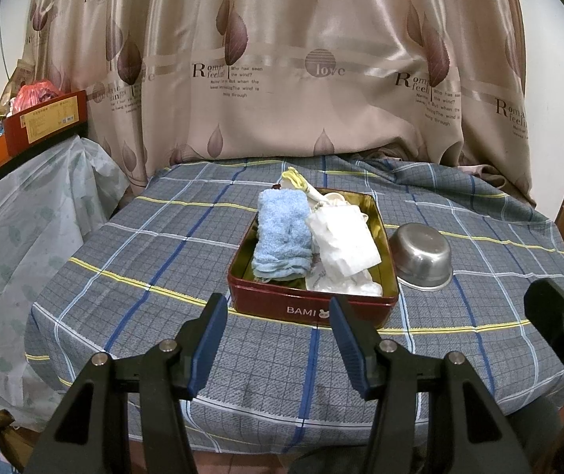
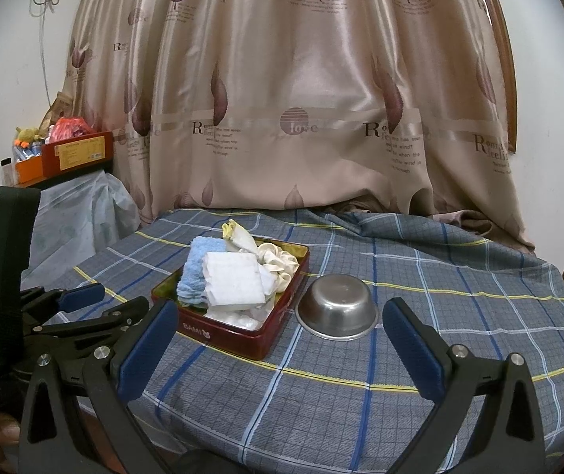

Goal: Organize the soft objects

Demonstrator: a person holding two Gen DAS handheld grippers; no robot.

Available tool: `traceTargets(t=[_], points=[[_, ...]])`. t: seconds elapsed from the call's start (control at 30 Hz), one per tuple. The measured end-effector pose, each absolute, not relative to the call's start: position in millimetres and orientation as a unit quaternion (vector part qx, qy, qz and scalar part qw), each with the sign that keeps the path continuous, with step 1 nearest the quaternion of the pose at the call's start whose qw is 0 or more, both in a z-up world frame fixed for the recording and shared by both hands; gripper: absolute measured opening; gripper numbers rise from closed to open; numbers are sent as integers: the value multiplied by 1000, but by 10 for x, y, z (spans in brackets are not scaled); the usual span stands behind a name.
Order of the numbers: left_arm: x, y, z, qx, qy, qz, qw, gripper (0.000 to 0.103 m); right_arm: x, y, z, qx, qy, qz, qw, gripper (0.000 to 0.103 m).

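Centre frame: red tin (image 1: 312, 308) packed with blue towel (image 1: 282, 237) and white cloth (image 1: 345, 243), apparently corralled. Left gripper (image 1: 278, 339) and right gripper (image 2: 282, 351) apart, empty.

Plainly a lived-in room of a home. Shown by the satin curtain (image 2: 301, 98) printed with leaves and "love", the checked cloth (image 2: 420, 308) spread over the table, and boxes of snacks and a plush toy (image 2: 27, 133) heaped on a side shelf.
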State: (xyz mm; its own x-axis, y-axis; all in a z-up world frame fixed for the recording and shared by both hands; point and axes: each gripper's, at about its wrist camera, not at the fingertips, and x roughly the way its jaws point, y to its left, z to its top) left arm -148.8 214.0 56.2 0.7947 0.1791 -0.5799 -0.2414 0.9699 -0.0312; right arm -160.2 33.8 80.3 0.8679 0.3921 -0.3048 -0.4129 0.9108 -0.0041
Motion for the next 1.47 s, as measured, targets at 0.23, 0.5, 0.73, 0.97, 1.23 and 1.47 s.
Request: traceTargets(t=[0.23,0.5,0.73,0.97,1.23,1.47], points=[[-1499,2152,552,-50,300,111,946,55,-1600,335,806,-35,150,209,966,103],[-1499,2151,548,-48,300,112,946,55,-1603,335,795,-35,151,209,966,103],[-1493,2149,544,-49,301,112,946,55,-1598,332,797,-35,151,210,965,103],[-1499,2181,524,-45,304,115,945,55,-1595,334,785,-34,152,210,965,103],[-1532,2231,572,-53,294,118,947,60,-1631,244,625,-40,159,205,965,103],[-1521,2094,632,-43,310,113,943,60,-1278,-295,568,-12,177,150,973,103]])
